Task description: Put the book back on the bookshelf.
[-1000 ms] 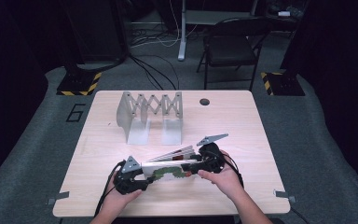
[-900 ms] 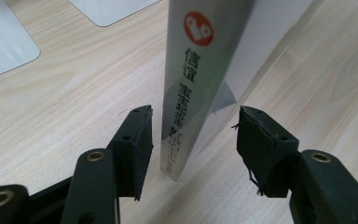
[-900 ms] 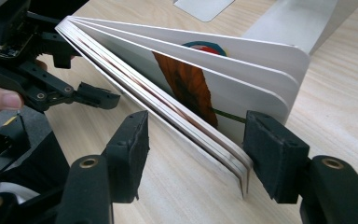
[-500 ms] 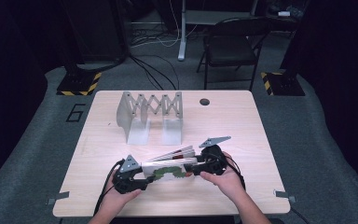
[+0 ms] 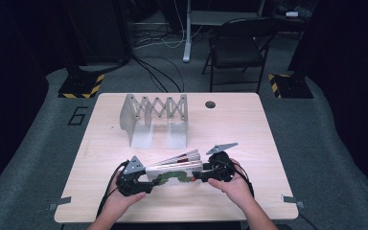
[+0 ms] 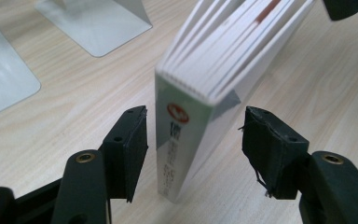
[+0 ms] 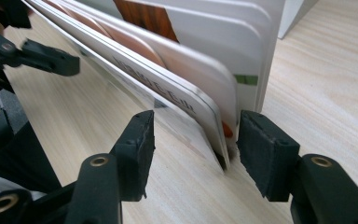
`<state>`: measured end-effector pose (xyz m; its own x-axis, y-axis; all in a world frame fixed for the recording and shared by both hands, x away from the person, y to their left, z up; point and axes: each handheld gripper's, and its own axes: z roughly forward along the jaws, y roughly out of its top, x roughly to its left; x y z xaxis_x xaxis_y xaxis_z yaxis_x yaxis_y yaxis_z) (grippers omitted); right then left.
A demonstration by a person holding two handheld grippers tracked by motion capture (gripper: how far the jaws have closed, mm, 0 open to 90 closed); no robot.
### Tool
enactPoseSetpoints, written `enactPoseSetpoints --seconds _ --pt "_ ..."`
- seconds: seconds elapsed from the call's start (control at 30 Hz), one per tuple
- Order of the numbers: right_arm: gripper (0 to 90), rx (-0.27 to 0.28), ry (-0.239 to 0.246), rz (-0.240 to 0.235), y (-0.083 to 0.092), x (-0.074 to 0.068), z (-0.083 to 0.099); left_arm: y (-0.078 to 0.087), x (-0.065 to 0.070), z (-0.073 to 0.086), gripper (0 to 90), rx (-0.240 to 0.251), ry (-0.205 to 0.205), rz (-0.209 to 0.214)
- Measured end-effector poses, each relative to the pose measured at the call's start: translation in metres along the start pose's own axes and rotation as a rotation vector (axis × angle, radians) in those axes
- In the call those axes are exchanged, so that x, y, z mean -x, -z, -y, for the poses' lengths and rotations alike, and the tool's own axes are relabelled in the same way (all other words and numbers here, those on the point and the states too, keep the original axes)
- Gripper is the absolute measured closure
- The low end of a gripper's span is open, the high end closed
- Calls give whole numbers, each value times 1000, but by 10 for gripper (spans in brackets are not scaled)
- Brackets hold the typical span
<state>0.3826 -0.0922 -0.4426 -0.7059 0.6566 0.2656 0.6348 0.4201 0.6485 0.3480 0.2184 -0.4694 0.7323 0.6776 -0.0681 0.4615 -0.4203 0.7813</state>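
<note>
High view: board book [image 5: 175,171] standing on edge near the front of the table [image 5: 249,124], long axis running left to right, spine end at the left gripper [image 5: 135,182], fanned page end at the right gripper [image 5: 206,173]. Against the earlier frames, same spot and same heading; pages perhaps fanned a touch wider, though hard to tell at this size. Left gripper view: spine end [image 6: 186,135] upright between the jaws, pads clear of it on both sides, jaws open and just widened. Right gripper view: thick pages [image 7: 186,79] splayed, jaws just narrowed around them; one pad seemingly against the rearmost leaf, the other well off the front cover, so not yet clamped. Farther back, metal accordion bookend rack [image 5: 154,117], holding nothing, well apart from the book.
</note>
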Motion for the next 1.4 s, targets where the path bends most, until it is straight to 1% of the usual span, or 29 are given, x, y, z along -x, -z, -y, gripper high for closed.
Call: enactPoseSetpoints --seconds 0.03,0.07,0.1,0.13,0.2,0.23,0.27,0.37,0.4,0.47,0.53,0.6,0.63,0.67,0.77,0.8,0.83,0.87,0.9,0.93,0.97,1.03,1.07,1.1,1.13,1.2,1.23,1.33,1.4 --pt "459 -3 -2 0 -1 1 1 0 -1 -3 400 -6 -6 12" --pt "458 -6 -6 3 -3 2 2 0 0 -3 400 1 -5 6" --pt "458 -12 -4 2 -4 3 2 0 0 -5 400 -5 -6 16" --pt "460 -17 -17 5 -5 2 3 -1 1 -5 400 -1 2 21" --pt "470 -18 -5 6 -7 4 4 -2 1 -6 400 -1 -2 26" --pt "476 -22 -9 5 -7 4 4 -4 1 -6 402 8 -5 24" --pt "484 -18 -8 7 -8 4 4 -3 1 -7 406 -5 -10 29" --pt "488 -24 -12 5 -9 5 4 -6 4 -7 410 6 -21 26" --pt "489 -22 -13 4 -9 5 4 -6 5 -7 411 10 -19 21" --pt "490 -16 -26 -2 -10 6 4 -5 4 -8 418 1 -16 30" --pt "493 -11 -30 -2 -10 6 4 -5 5 -8 442 5 -23 18" --pt "495 -8 -37 -2 -10 7 4 -3 5 -8 467 0 -27 24" --pt "497 -8 -50 -4 -11 6 3 -3 5 -7 477 7 -29 16" --pt "500 -6 -46 -2 -11 7 3 -1 5 -8 485 0 -35 26" --pt "502 -3 -46 -1 -12 8 1 0 7 -7 510 10 -46 16" --pt "502 -10 -49 0 -12 8 1 0 8 -7 519 7 -43 24" --pt "502 -7 -51 0 -12 8 1 2 8 -7 527 1 -56 24" --pt "502 1 -48 0 -13 9 0 2 10 -7 538 2 -56 24" --pt "501 -3 -50 -2 -13 10 -1 2 11 -7 547 6 -70 14" --pt "501 -2 -65 -6 -14 9 -1 3 12 -7 555 -3 -74 20" --pt "501 -2 -53 -8 -14 11 -2 4 14 -6 566 3 -77 15" --pt "500 -4 -61 -10 -14 11 -3 5 15 -5 585 0 -85 22" --pt "499 -5 -66 -10 -14 12 -3 5 17 -5 595 5 -88 16" --pt "499 -1 -55 -13 -15 13 -4 7 17 -5 604 -4 -94 26" --pt "498 -4 -64 -14 -15 13 -5 7 19 -4 613 5 -95 17" --pt "498 -9 -56 -12 -16 13 -6 8 20 -4 630 -3 -100 30" --pt "498 -5 -54 -13 -17 14 -7 9 21 -3 637 8 -103 20" --pt "499 -11 -43 -12 -19 14 -11 12 24 -3 662 15 -104 30" --pt "500 -8 -38 -10 -19 14 -14 13 26 -4 674 18 -94 26"
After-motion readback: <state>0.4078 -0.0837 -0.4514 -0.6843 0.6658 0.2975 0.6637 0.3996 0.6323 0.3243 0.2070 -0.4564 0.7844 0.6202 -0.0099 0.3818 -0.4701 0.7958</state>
